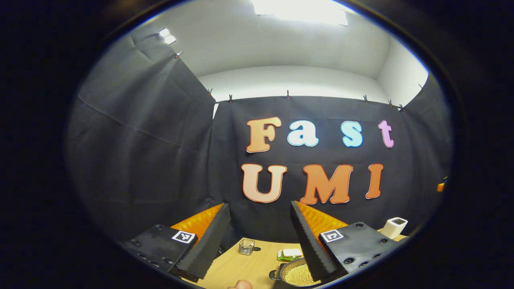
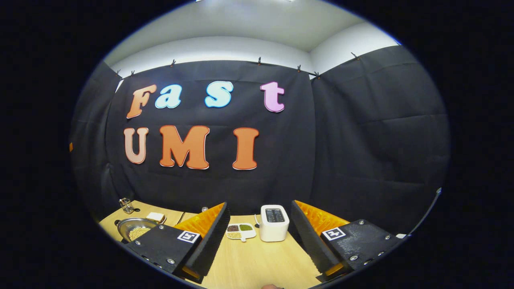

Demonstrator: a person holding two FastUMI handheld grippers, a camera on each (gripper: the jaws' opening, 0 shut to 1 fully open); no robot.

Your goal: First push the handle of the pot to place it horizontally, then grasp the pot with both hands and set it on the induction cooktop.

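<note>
Booth, both grippers raised off the wooden table [image 2: 257,261] – left gripper [image 1: 261,241] w/ fingers spread wide, nothing between them; right gripper [image 2: 259,241] likewise spread and holding nothing. Nearest in left gripper view: the pot [image 1: 295,275], filled w/ pale grains, sits low on the table, partly behind that gripper's right-hand finger; a small side handle [image 1: 275,275] shows on its rim. In right gripper view the pot [image 2: 136,228] lies far off to the side, near the table edge. Handle angle can't be judged; no cooktop made out, so whether the pot waits to be carried or already stands in place stays open. Any approach means dropping both grippers toward the pot. Farther back: divided dish [image 2: 240,231], white toaster [image 2: 274,222], glass jar [image 1: 246,246], then the black cloth wall [image 2: 361,140]
</note>
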